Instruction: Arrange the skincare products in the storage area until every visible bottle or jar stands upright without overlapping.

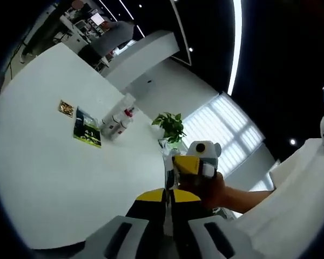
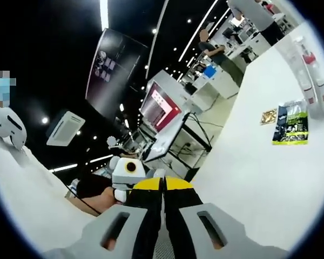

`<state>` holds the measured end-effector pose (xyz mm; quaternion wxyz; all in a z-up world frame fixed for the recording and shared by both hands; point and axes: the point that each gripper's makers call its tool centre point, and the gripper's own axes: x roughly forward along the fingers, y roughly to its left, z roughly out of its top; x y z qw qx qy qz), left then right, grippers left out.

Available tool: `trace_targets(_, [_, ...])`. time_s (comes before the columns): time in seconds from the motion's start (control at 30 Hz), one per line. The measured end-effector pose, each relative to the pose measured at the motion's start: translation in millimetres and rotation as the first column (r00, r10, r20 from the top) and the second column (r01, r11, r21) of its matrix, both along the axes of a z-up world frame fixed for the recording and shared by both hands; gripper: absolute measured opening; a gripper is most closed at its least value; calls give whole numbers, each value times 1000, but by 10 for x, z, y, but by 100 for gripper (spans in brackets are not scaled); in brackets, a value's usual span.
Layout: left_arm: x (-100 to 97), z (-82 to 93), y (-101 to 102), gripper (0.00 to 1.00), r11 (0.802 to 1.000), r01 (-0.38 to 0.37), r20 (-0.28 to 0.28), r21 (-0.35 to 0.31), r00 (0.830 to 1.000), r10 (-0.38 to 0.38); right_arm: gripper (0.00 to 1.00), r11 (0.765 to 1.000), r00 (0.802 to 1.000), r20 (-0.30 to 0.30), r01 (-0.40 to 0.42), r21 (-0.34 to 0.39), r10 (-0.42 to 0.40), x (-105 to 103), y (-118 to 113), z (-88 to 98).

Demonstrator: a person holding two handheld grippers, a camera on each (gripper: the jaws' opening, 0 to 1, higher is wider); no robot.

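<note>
Spanning both views, white table (image 1: 54,183), skincare bottles (image 1: 116,123) beside green packet (image 1: 87,128), both grippers' fingers together, showroom behind.

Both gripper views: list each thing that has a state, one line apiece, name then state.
Left gripper: jaws shut, empty.
Right gripper: jaws shut, empty.
Skincare bottles: standing upright in a cluster on the white table, untouched.
Green packet: lying flat beside the bottles.
Small patterned card: lying flat, apart from the packet.
</note>
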<state>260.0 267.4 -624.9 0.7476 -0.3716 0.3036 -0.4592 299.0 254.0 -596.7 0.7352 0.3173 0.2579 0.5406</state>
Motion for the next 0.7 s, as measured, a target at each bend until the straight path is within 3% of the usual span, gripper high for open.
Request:
trace_targets(0.17, [9,45,36,1,1000,-19,19,-12,1000,19,0,1000,1000,8,-11,16,11,10,16,23])
trace_targets(0.4, [20,21,31,1,1000,-14,-4,-17,1000,14,2,1000,1000,-3,13,-1,-13,18,15,-14])
trace_targets(0.57, [1,-12,12,1,1000,3,-25,-13,1000,-3,8,998,999,23,36,-44,-35,6,-38,-44])
trace_targets(0.7, [-6,-12,5,1,1000,10,-39,-20,999,-11,21,996,997,39,67,-52,-65,4,-126,-51])
